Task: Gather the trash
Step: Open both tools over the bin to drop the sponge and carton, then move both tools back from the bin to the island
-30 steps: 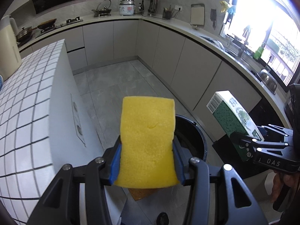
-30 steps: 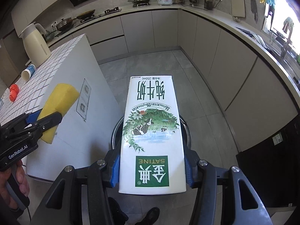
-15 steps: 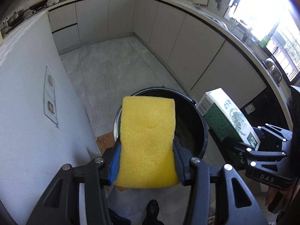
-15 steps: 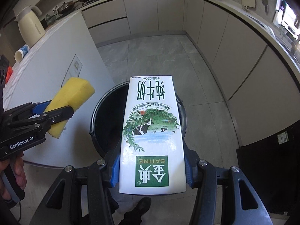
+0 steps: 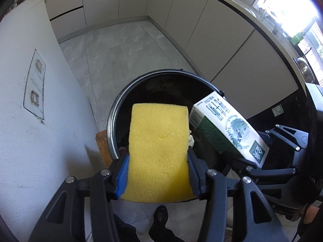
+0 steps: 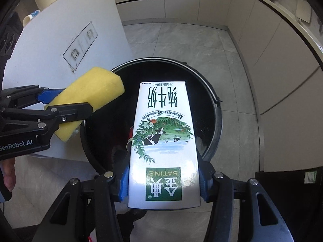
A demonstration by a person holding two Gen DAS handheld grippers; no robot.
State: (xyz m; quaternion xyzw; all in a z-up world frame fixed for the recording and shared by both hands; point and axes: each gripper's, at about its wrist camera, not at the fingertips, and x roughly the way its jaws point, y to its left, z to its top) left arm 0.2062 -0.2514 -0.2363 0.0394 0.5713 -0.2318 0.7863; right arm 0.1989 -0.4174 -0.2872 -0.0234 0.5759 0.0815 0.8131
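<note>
- Two grippers point steeply down over a round black trash bin (image 5: pixel 113 121) that stands on the grey tiled floor (image 5: pixel 121 46), just beside the white side panel of a kitchen island (image 5: pixel 30 121).
- The left gripper (image 5: pixel 158 159) is clamped on a yellow sponge (image 5: pixel 159 151); its blue pads press on the sponge's two long sides, and the far end of the sponge juts out over the bin's mouth.
- The right gripper (image 6: pixel 163 183) grips a white and green milk carton (image 6: pixel 164 141) by its sides, near the end closest to the camera; the carton's far end reaches over the middle of the bin.
- From the left wrist view the carton sits to the right of the sponge, tilted, its corner very near the sponge's far corner; whether they touch I cannot tell.
- Some trash already lies inside the bin: something red (image 6: pixel 131 131) and a pale crumpled bit (image 5: pixel 190 140), both mostly hidden.
- A dark shoe (image 5: pixel 160 219) shows on the floor below the left gripper.
- Pale cabinet fronts (image 5: pixel 232 60) curve round behind the bin.
</note>
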